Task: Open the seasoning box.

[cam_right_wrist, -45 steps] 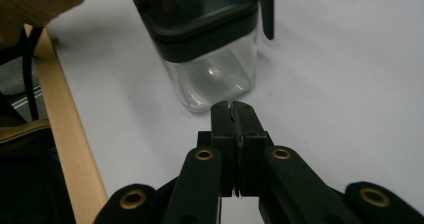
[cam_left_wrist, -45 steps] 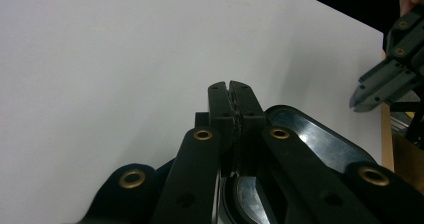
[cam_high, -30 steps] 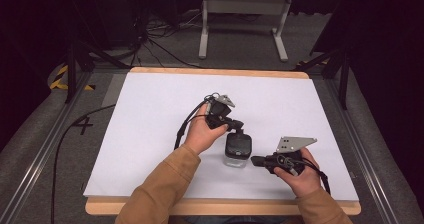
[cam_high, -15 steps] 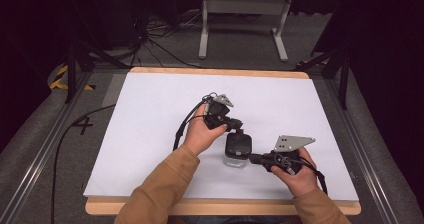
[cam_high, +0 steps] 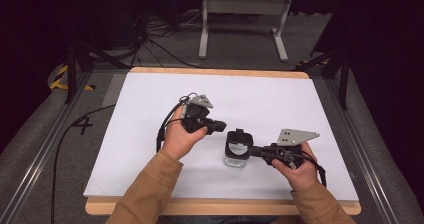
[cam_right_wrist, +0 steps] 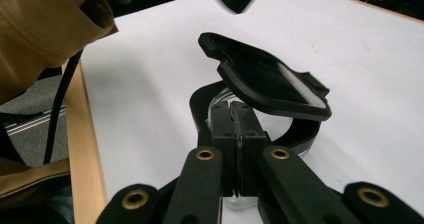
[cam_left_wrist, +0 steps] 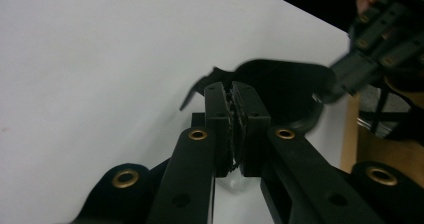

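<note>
From my seat I see a dark room with cables on grey floor at the top of the frame, and below it the white tabletop [cam_high: 150,174] with its wooden edge. Just below centre stands a small clear jar [cam_high: 236,154] whose black hinged lid [cam_right_wrist: 270,81] is tipped up and open. The right gripper [cam_high: 254,151], at lower right, has its fingers [cam_right_wrist: 223,129] pressed together on the black rim of the jar. The left gripper [cam_high: 222,127], left of centre, sits just beside the jar; its fingers [cam_left_wrist: 216,119] have just been closing and are pressed together on nothing.
</note>
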The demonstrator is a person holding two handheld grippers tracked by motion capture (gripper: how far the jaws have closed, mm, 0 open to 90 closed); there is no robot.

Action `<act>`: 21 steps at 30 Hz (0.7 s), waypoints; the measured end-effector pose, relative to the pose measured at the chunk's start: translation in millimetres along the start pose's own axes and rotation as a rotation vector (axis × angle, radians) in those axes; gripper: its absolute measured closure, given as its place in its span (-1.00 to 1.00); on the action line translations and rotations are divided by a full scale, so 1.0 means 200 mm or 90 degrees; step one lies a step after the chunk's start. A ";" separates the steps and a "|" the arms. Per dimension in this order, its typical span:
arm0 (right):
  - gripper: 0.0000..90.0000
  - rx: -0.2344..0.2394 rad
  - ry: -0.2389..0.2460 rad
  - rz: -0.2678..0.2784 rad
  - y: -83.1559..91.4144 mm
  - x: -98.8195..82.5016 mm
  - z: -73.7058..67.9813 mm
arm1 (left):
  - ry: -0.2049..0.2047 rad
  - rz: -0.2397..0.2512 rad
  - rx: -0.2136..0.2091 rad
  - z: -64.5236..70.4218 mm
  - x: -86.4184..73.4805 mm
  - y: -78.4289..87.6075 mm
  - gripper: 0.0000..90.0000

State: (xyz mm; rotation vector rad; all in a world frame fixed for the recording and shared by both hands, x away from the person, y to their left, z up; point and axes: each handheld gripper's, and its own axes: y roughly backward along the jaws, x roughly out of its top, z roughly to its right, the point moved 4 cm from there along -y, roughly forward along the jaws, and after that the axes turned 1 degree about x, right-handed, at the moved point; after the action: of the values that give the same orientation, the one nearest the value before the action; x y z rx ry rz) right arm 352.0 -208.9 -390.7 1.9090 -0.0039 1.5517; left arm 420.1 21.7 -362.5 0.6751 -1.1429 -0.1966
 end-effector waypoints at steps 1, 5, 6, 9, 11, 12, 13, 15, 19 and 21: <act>1.00 -0.001 0.003 0.003 0.00 0.00 0.00 | -0.002 -0.004 -0.009 0.02 -0.01 0.01 0.92; 1.00 -0.005 0.002 0.012 0.01 0.03 0.02 | -0.052 -0.088 -0.060 0.12 -0.08 0.01 0.83; 1.00 -0.006 0.005 0.013 0.00 0.03 0.02 | -0.052 -0.088 -0.060 0.12 -0.08 0.01 0.83; 1.00 -0.006 0.004 0.016 0.00 0.04 0.02 | -0.070 -0.104 -0.067 0.14 -0.11 -0.04 0.84; 1.00 -0.012 0.013 0.014 -0.01 0.05 0.03 | -0.073 -0.090 -0.074 0.16 -0.13 -0.10 0.84; 1.00 -0.012 0.013 0.015 -0.01 0.05 0.03 | -0.072 -0.080 -0.068 0.17 -0.14 -0.11 0.84; 1.00 -0.011 0.011 0.016 -0.01 0.05 0.03 | -0.073 -0.076 -0.060 0.17 -0.14 -0.13 0.85; 1.00 -0.011 0.012 0.019 -0.02 0.05 0.03 | -0.071 -0.075 -0.053 0.17 -0.15 -0.14 0.90; 1.00 -0.013 0.008 0.024 -0.01 0.06 0.04 | -0.054 -0.076 -0.039 0.16 -0.17 -0.16 0.97; 1.00 -0.016 0.007 0.030 -0.01 0.06 0.04 | -0.055 -0.080 -0.034 0.16 -0.17 -0.16 0.98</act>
State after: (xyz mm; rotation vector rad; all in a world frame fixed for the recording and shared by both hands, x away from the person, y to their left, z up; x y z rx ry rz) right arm 364.0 -206.6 -381.5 1.8927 -0.0638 1.5868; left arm 383.9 -0.2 -400.3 0.6969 -1.1740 -0.3641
